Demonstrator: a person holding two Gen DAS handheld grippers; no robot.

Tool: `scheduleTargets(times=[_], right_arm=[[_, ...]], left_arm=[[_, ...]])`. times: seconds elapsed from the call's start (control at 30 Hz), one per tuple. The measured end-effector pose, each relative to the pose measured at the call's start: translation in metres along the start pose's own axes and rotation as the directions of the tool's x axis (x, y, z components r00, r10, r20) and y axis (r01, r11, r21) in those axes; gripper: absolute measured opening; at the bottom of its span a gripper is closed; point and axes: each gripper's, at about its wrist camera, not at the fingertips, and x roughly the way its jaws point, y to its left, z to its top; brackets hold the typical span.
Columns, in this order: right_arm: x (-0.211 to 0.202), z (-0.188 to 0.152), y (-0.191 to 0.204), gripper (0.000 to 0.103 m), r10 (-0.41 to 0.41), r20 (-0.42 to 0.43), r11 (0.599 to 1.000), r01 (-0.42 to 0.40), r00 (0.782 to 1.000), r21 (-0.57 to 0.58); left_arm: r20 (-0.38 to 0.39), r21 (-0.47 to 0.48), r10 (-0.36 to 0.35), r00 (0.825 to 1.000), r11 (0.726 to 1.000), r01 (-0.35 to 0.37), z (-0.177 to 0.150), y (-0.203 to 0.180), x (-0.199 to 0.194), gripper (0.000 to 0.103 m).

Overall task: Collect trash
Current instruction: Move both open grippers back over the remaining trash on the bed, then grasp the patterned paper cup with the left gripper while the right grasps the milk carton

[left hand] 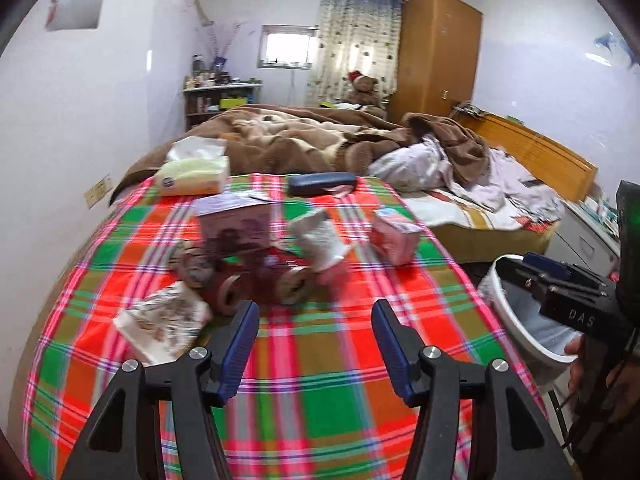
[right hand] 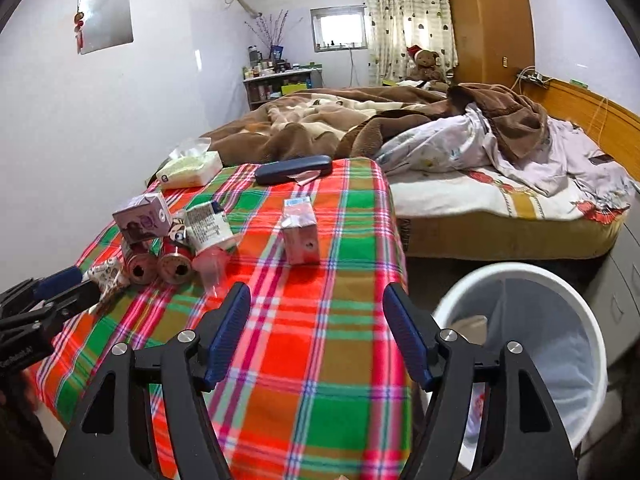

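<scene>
Both grippers empty over the littered plaid-clothed desk (right hand: pixel 320 360).
Left gripper (left hand: pixel 316 344) and right gripper (right hand: pixel 316 332) fingers released; stacked purple cardboard carton (right hand: pixel 142 220) could topple if nudged.

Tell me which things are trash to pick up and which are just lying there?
Trash job: purple carton, pink carton, two cans, crumpled wrapper, white bin.
Just lying there: tissue pack, dark case, brown blanket, teddy bear.

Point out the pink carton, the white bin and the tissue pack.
pink carton (right hand: pixel 301 236): right wrist view, front face.
white bin (right hand: pixel 560 276): right wrist view, far rim.
tissue pack (right hand: pixel 190 170): right wrist view, top face.
</scene>
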Motion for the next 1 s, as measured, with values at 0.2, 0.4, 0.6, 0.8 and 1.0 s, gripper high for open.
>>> scheduleTargets(times=[0.2, 0.4, 0.6, 0.8, 1.0], right_arm=[[0.027, 0.016, 0.009, 0.071, -0.018, -0.016, 1.0, 0.017, 1.0, -0.018], [0.053, 0.027, 0.013, 0.072, 0.001, -0.056, 1.0, -0.003, 0.998, -0.025], [0.078, 0.036, 0.012, 0.072, -0.015, -0.09, 1.0, 0.014, 0.996, -0.013], [0.098, 0.042, 0.009, 0.072, -0.033, -0.126, 0.999, 0.032, 0.991, -0.007], [0.114, 0.044, 0.007, 0.072, -0.032, -0.151, 0.999, 0.034, 0.988, 0.007]], left_arm=[[-0.018, -0.036, 0.061, 0.998, 0.997, -0.062, 0.004, 0.048, 0.009, 0.063], [-0.056, -0.042, 0.123, 0.991, 0.991, -0.126, 0.006, 0.088, 0.022, 0.066], [-0.11, -0.021, 0.117, 0.987, 0.993, -0.12, 0.004, 0.114, 0.043, 0.071], [-0.162, -0.029, 0.103, 0.981, 0.994, -0.109, 0.002, 0.131, 0.068, 0.071], [-0.226, -0.038, 0.039, 0.973, 0.998, -0.049, -0.007, 0.136, 0.091, 0.071]])
